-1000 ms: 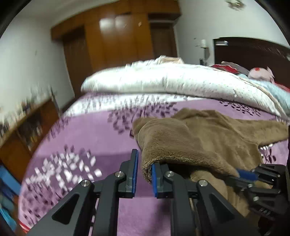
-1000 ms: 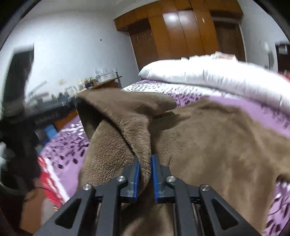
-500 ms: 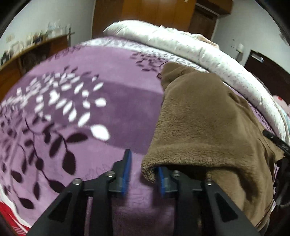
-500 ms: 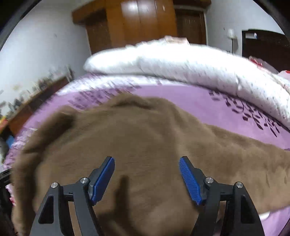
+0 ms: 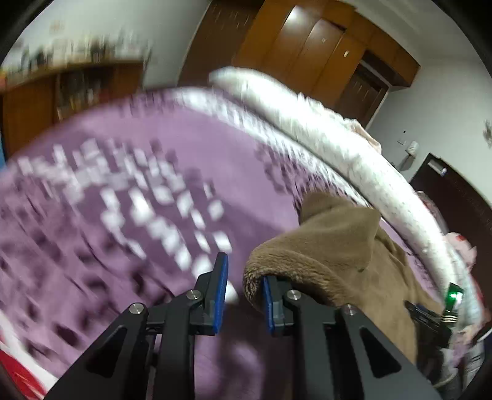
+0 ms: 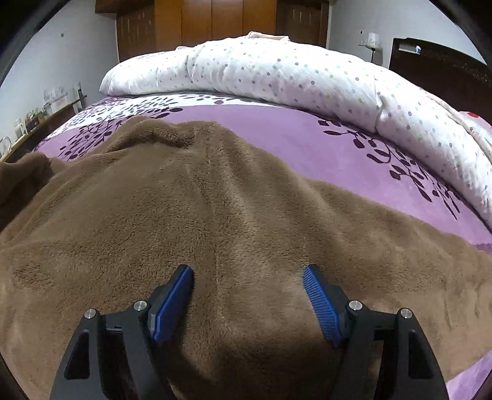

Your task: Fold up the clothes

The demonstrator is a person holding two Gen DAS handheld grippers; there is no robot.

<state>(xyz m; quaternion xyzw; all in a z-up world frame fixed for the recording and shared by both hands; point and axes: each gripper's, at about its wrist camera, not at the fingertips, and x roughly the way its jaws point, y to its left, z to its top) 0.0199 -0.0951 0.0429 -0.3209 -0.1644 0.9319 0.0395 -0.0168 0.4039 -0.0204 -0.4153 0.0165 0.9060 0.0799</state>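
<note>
A brown fleece garment [image 6: 215, 200] lies spread on the purple bed cover [image 6: 307, 135]. My right gripper [image 6: 247, 295] is open and empty, just above the garment's near part. In the left wrist view the garment [image 5: 332, 246] lies folded at the right, and its rolled edge drapes over the right finger of my left gripper [image 5: 244, 292]. That gripper's jaws stand apart with nothing pinched between them. The right gripper's body [image 5: 430, 320] shows at the far right with a green light.
A rolled white dotted duvet [image 6: 292, 70] lies across the far side of the bed. A wooden wardrobe [image 6: 215, 21] stands behind it. A shelf with small items [image 5: 61, 86] is at the left. A dark headboard [image 6: 442, 61] is at the right.
My right gripper let go of the garment fold and opened wide above the flat cloth. My left gripper opened a little and swung, so the view tilted and blurred.
</note>
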